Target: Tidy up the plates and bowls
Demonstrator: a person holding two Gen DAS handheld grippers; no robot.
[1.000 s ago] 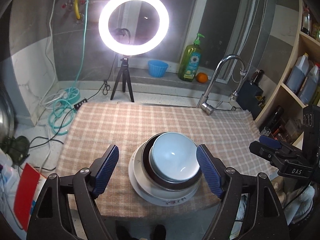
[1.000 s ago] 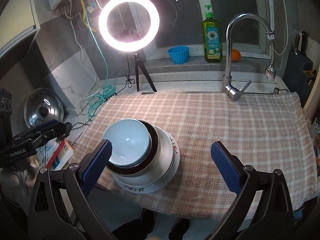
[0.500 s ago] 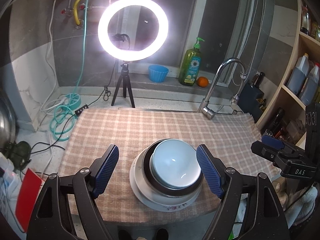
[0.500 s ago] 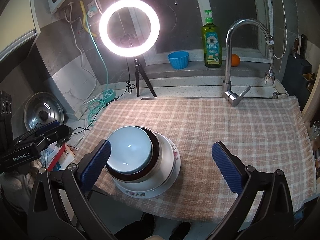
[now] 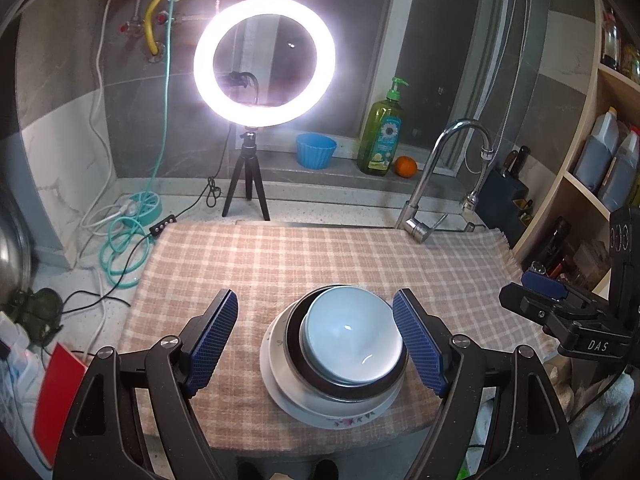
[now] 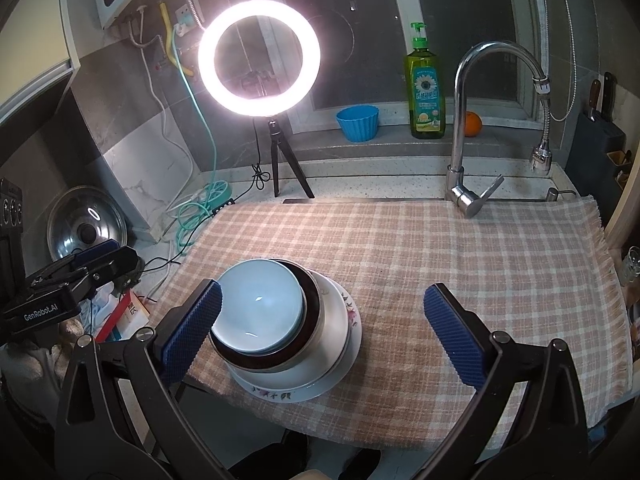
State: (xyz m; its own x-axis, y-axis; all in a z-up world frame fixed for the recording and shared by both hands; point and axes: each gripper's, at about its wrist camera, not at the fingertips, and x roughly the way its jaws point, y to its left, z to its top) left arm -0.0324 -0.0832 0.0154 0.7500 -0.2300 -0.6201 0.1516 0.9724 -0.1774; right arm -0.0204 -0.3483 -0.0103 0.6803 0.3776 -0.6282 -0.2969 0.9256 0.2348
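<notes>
Near the front edge of the checked cloth (image 5: pixel 320 256) stands one stack. A pale blue bowl (image 5: pixel 350 340) sits in a dark-rimmed bowl (image 5: pixel 294 346) on a white floral plate (image 5: pixel 340 420). My left gripper (image 5: pixel 314 296) is open, its blue pads on either side of the stack without touching it. In the right wrist view the blue bowl (image 6: pixel 256 312) and floral plate (image 6: pixel 280 394) lie low and left. My right gripper (image 6: pixel 323 288) is open and holds nothing; its left pad stands just in front of the bowl. Each gripper shows in the other's view: the left gripper (image 6: pixel 72 280) and the right gripper (image 5: pixel 552 304).
A ring light (image 5: pixel 264 60) on a tripod stands behind the cloth. A faucet (image 5: pixel 440 168) rises at the back right. On the sill are a blue cup (image 5: pixel 316 150), a soap bottle (image 5: pixel 384 136) and an orange (image 5: pixel 406 167). Cables (image 5: pixel 124 248) lie left; shelves (image 5: pixel 600 160) stand right.
</notes>
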